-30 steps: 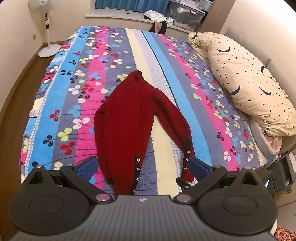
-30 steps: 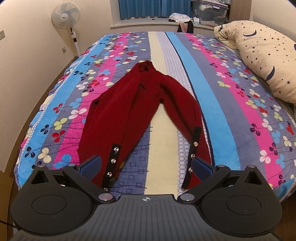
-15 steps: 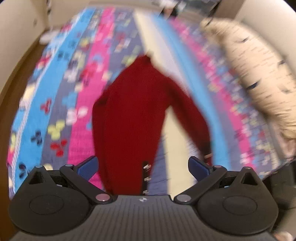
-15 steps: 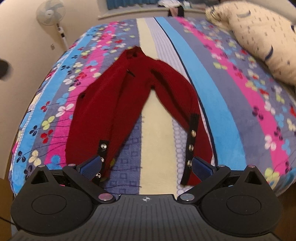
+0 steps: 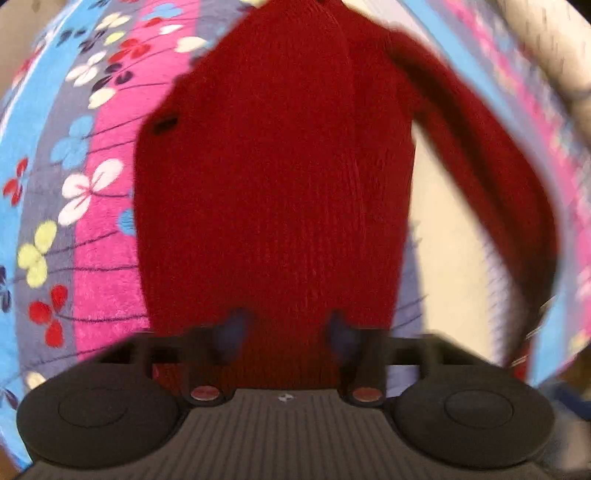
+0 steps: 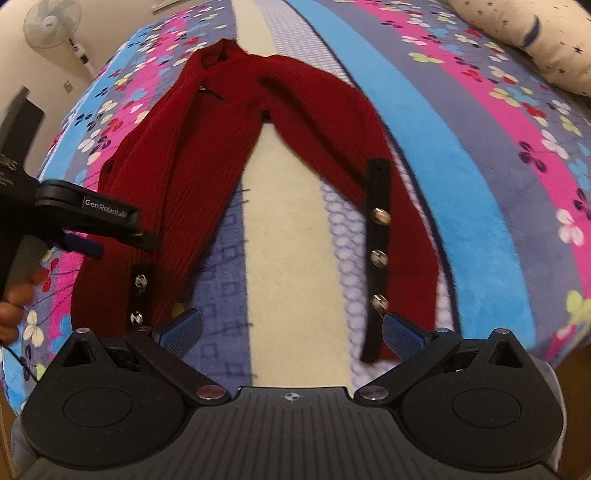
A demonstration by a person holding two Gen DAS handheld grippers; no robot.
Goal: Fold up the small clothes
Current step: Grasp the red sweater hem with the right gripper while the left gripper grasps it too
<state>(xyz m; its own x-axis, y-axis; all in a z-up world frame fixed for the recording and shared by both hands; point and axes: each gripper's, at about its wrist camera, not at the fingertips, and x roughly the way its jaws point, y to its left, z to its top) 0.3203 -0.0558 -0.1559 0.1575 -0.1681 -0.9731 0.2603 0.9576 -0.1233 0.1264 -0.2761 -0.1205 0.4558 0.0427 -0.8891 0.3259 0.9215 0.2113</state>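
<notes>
A dark red knit garment (image 6: 207, 155) lies flat on the striped flowered bedspread (image 6: 461, 155), its two long parts spread apart towards me, each ending in a black strip with metal buttons (image 6: 378, 254). My left gripper (image 5: 284, 332) hangs close over the left part, blurred; its jaws are closing with red knit between them and a gap still showing. The right wrist view has it low at the left (image 6: 110, 236). My right gripper (image 6: 291, 332) stands open above the bare bedspread between the two parts, its right pad (image 6: 402, 334) beside the right button strip.
A cream pillow with stars and moons (image 6: 535, 37) lies at the bed's far right. A white standing fan (image 6: 51, 24) is beyond the bed's left side. A person's hand (image 6: 14, 302) holds the left gripper. The bed's near edge runs just under both grippers.
Both grippers have come down towards the garment. The left one dropped much closer over the left part and its jaws have narrowed; it now shows in the right wrist view.
</notes>
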